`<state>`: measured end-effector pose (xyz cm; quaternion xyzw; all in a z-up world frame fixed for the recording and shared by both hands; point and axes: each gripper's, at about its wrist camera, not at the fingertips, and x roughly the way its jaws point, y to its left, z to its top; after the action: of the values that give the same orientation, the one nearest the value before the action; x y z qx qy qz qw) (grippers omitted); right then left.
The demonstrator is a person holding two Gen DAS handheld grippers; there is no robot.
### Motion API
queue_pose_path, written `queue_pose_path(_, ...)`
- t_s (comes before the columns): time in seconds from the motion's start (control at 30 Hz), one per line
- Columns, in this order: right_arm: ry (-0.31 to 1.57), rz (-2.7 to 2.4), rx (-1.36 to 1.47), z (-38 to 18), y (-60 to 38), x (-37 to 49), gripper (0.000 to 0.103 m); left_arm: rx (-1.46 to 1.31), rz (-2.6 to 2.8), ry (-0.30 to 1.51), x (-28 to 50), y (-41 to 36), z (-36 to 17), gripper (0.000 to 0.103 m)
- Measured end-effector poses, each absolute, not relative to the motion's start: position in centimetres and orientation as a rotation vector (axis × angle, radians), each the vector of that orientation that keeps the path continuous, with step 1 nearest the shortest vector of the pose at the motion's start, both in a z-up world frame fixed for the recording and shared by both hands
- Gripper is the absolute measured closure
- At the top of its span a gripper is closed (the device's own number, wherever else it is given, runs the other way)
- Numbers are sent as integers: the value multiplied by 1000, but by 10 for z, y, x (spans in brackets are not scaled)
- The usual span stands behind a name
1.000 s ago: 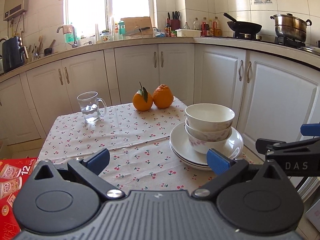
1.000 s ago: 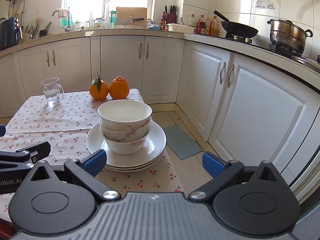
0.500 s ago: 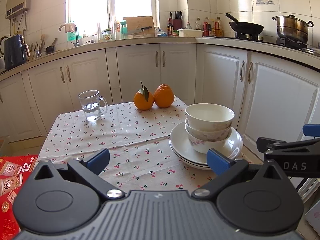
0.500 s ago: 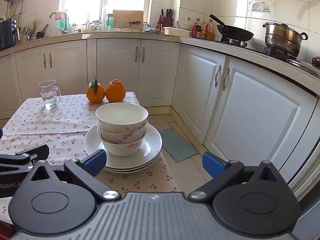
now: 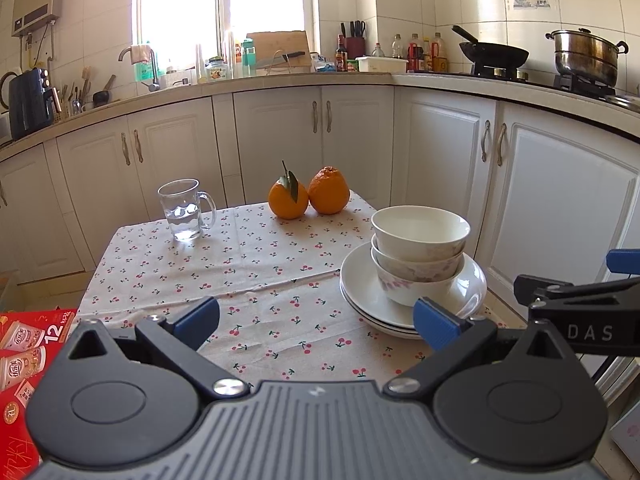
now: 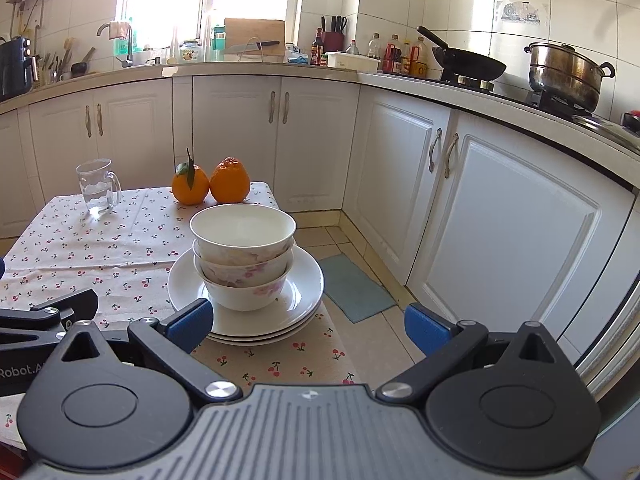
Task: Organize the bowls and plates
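Three nested white bowls [image 5: 420,256] [image 6: 244,256] with pink flowers stand on a stack of white plates [image 5: 360,292] [image 6: 304,288] at the table's right front corner. My left gripper [image 5: 316,316] is open and empty, held back over the table's near edge, left of the stack. My right gripper [image 6: 306,320] is open and empty, just in front of the plates, its left fingertip [image 6: 190,320] near their rim. The right gripper also shows at the right edge of the left wrist view [image 5: 580,292].
A glass mug [image 5: 184,210] of water and two oranges [image 5: 308,198] stand at the table's far side on the cherry-print cloth [image 5: 248,272]. White cabinets [image 6: 500,216] and a green floor mat [image 6: 356,288] lie to the right. A red box [image 5: 24,352] sits low left.
Both grippers have drawn back and risen slightly; the bowls and plates look a little farther and lower in view. Nothing on the table has moved.
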<state>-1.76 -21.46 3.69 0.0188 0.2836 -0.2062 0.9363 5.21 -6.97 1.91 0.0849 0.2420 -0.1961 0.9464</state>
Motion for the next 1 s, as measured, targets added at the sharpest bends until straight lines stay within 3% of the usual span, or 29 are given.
queue_pose_path(1.0,574,-425,29,37,-213,-18,0,169,-399,497,53,-69,20,0)
